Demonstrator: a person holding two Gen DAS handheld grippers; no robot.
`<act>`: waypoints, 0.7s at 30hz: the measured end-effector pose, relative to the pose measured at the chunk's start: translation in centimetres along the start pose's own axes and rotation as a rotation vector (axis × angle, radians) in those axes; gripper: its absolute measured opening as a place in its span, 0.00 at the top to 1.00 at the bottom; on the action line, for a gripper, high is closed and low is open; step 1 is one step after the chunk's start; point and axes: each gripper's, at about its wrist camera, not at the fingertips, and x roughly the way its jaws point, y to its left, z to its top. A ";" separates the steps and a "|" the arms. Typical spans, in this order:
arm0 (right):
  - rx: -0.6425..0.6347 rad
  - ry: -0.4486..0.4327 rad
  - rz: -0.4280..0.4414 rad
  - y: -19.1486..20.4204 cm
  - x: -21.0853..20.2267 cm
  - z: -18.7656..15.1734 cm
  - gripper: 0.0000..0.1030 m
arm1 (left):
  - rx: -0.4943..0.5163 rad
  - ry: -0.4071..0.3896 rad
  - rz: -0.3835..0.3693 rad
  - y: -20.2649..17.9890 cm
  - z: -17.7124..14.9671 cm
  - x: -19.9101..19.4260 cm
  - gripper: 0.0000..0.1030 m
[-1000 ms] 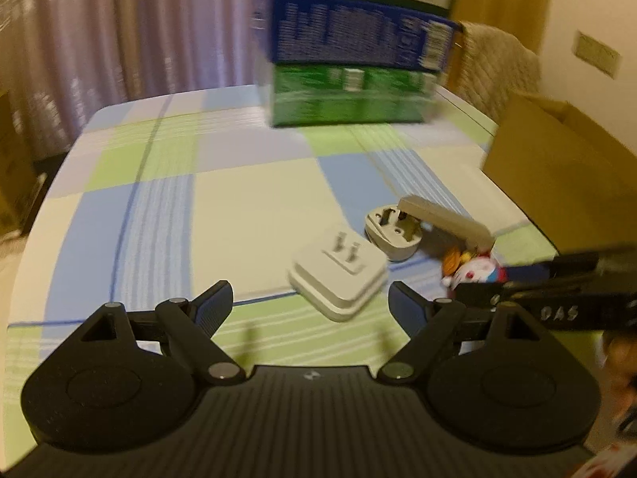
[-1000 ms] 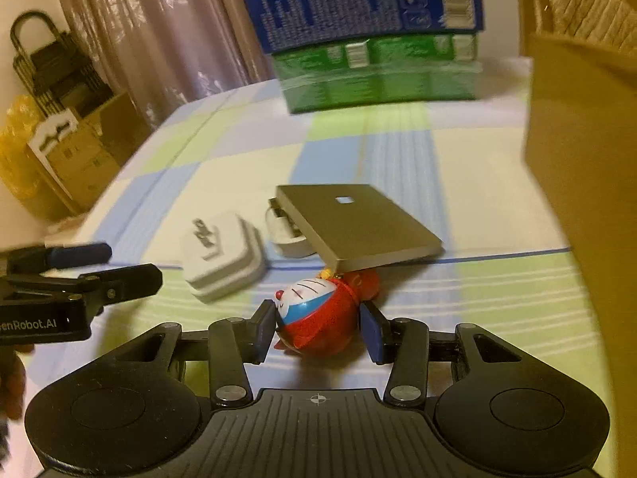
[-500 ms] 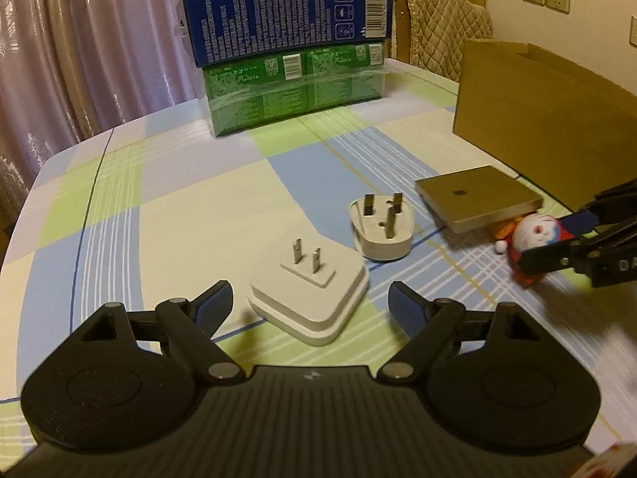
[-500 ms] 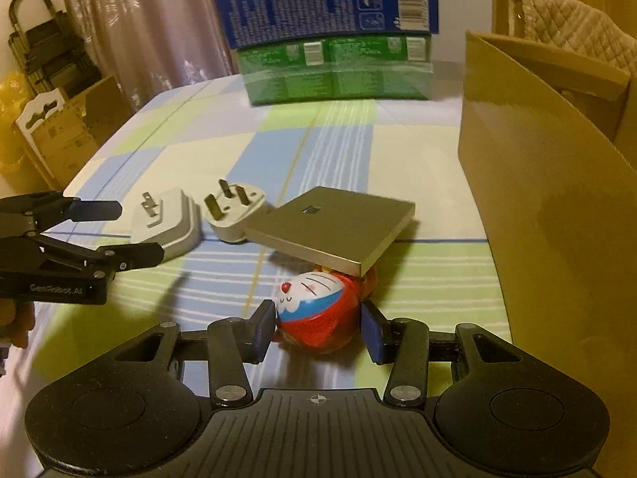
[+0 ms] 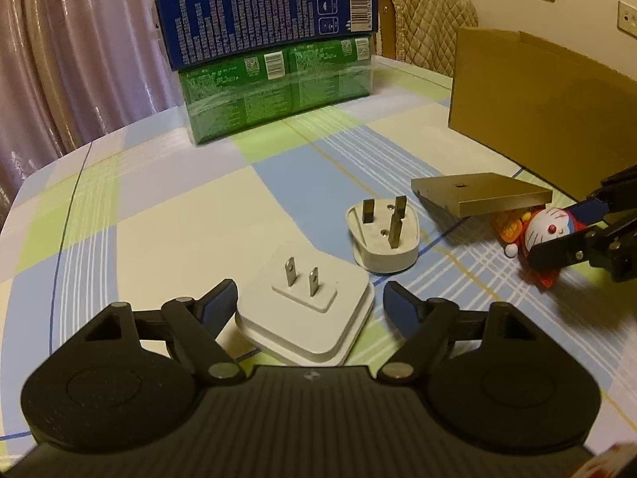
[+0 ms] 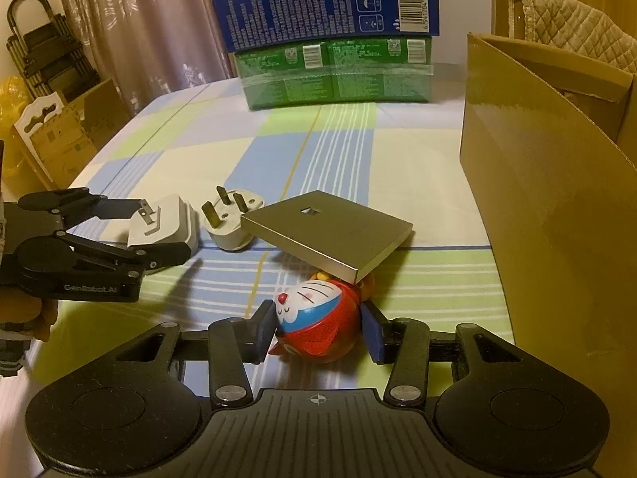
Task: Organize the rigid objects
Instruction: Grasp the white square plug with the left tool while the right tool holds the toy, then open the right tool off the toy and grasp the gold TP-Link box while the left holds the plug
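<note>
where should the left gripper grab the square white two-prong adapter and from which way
Grip the square white adapter by its two opposite flat side walls, coming down from the near side. It lies flat with prongs up, so the top is no place to clamp. The left gripper already straddles it, its jaws just closing in but not yet pressing. Stay clear of the three-pin plug behind it.

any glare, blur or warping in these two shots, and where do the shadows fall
Left wrist view: sharp, warm yellowish light, fisheye bending the blue box and table edge; the right gripper throws a dark shadow on the cloth beside it. Right wrist view: also sharp, a pale sheen on the cardboard box wall, dark vignetted corners, and the left gripper shadowing the cloth under it.
</note>
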 end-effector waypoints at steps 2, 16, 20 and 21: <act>0.007 0.004 0.010 0.0 0.0 0.0 0.59 | -0.008 0.002 0.001 0.0 0.0 -0.2 0.31; 0.025 0.090 0.187 0.9 -4.3 -3.9 0.59 | -0.187 0.124 0.007 -4.9 -1.3 -4.9 0.50; 0.114 0.127 0.298 -0.6 -6.1 -5.4 0.59 | -0.203 0.132 0.002 -7.1 -2.8 -7.3 0.50; 0.107 0.130 0.307 -0.7 -6.4 -5.5 0.59 | -0.196 0.132 0.007 -7.6 -3.2 -7.9 0.50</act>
